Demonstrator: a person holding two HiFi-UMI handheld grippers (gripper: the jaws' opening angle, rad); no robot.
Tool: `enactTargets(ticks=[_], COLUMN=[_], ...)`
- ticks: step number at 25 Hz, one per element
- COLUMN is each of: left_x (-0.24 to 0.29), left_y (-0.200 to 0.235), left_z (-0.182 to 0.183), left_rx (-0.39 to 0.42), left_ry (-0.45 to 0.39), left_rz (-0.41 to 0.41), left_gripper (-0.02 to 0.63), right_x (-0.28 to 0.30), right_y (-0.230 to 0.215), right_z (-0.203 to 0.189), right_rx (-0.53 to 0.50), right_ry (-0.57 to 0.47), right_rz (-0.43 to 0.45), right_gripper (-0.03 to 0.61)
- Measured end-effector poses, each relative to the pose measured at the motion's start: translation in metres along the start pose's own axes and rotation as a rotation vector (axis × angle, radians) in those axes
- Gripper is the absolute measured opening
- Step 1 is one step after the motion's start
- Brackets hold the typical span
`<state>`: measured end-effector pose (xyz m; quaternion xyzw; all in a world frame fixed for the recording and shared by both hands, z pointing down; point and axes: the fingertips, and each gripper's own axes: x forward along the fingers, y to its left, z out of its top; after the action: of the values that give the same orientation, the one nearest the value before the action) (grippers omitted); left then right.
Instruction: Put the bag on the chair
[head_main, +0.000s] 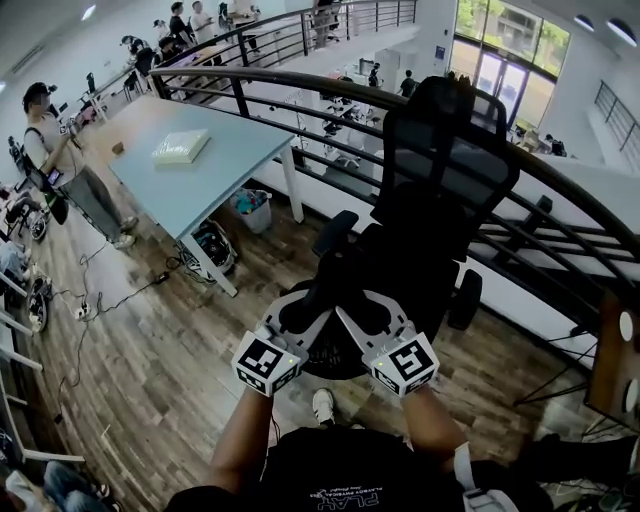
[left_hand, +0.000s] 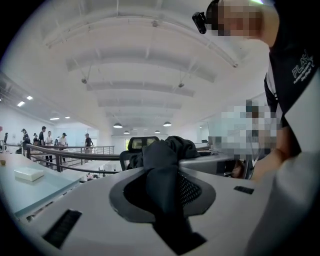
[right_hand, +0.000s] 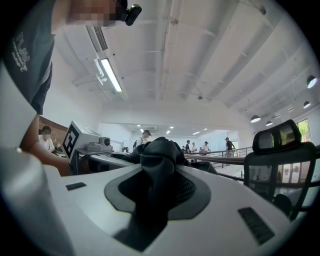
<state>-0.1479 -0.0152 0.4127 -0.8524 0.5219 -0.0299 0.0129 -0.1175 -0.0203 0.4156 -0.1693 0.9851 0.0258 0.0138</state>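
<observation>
A black bag (head_main: 334, 345) hangs between my two grippers, low in front of the black mesh office chair (head_main: 445, 170), whose seat and backrest rise just beyond it. In the head view my left gripper (head_main: 310, 303) and right gripper (head_main: 357, 303) point away from me, and each is shut on a bunched fold of the bag's top. Black fabric (left_hand: 162, 167) sits pinched between the jaws of my left gripper (left_hand: 163, 176) in the left gripper view, with the chair's headrest (left_hand: 142, 143) behind it. My right gripper (right_hand: 156, 176) clamps a similar wad of fabric (right_hand: 157, 160).
A light blue table (head_main: 215, 170) with a white box (head_main: 182, 147) stands at the left, with bins under it. A curved black railing (head_main: 300, 85) runs behind the chair. People stand at the far left. A wooden panel (head_main: 612, 350) is at the right edge. Cables lie on the wooden floor.
</observation>
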Motion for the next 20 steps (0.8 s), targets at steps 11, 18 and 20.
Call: enactTargets(ticks=[11,18,20], left_x=[0.030,0.047,0.055], left_y=[0.072,0.096,0.098], left_z=[0.001,0.002,0.001], left_rx=[-0.005,-0.014,-0.016], left_ry=[-0.019,-0.031,-0.030], left_rz=[-0.111,-0.171,-0.184], left_gripper=[0.112,0.113,0.113], right_x=[0.066,0.088,0.089], right_y=[-0.037,-0.055,-0.062], right_z=[0.000,0.000,-0.002], right_rx=[-0.007,-0.028,-0.022], right_ry=[0.013,0.037,0.041], right_rz=[-0.102,-0.142,-0.157], right_gripper=[0.114,0.114,0.115])
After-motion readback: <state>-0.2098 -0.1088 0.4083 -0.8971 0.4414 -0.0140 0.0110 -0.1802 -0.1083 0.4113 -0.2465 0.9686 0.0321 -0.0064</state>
